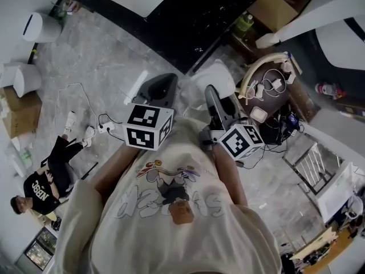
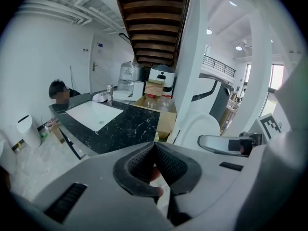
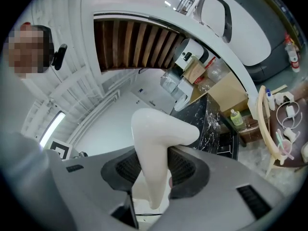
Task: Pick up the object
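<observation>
Left gripper (image 2: pixel 154 148): pads pressed together, nothing between.
Right gripper (image 3: pixel 156 170): clamped on white curved object (image 3: pixel 155 138), held clear of the floor.
Object's place: between the right jaws, jutting toward 12 o'clock.
Black marble counter (image 1: pixel 197 16): beyond at 12 o'clock, white sink (image 2: pixel 94 113) inset.

Our left gripper (image 2: pixel 154 148) angled downward with jaws pressed together, our right gripper (image 3: pixel 154 168) beside it, clamped on a white object (image 3: pixel 161 134)
</observation>
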The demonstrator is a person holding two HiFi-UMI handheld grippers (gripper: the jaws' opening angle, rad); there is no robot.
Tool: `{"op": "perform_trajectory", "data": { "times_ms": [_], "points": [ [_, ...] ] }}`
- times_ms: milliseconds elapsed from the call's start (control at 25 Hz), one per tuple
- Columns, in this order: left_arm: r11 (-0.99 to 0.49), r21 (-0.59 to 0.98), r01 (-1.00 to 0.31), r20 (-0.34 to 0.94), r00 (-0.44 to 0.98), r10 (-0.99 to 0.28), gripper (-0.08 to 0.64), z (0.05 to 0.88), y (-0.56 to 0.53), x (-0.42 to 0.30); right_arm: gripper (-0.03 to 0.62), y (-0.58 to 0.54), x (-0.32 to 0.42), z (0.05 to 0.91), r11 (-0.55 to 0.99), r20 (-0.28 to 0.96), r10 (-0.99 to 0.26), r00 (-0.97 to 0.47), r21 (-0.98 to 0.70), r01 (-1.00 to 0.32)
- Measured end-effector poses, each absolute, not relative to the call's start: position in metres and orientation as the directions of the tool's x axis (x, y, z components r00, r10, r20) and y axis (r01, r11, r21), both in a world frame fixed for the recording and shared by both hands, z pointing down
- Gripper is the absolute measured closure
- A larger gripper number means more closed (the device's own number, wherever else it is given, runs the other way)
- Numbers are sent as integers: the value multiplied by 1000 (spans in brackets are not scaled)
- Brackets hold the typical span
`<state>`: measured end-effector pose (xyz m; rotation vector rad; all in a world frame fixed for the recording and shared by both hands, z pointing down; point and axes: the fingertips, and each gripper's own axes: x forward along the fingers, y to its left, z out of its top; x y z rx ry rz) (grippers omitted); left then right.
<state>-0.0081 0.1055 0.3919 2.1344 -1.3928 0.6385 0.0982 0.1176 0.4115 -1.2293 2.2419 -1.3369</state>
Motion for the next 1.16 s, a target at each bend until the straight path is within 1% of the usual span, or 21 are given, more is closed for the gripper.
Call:
{"op": "perform_trajectory", "data": {
  "times_ms": [400, 1160],
  "points": [
    [-356, 135, -925, 623, 359, -695, 555, 388, 101, -8, 431, 115, 99, 407, 244, 189, -767, -613, -798, -551],
    [-326, 154, -933, 633, 346, -692, 555, 396, 99, -20, 431, 111, 87, 416, 235, 207, -745, -635, -809, -539]
  ]
}}
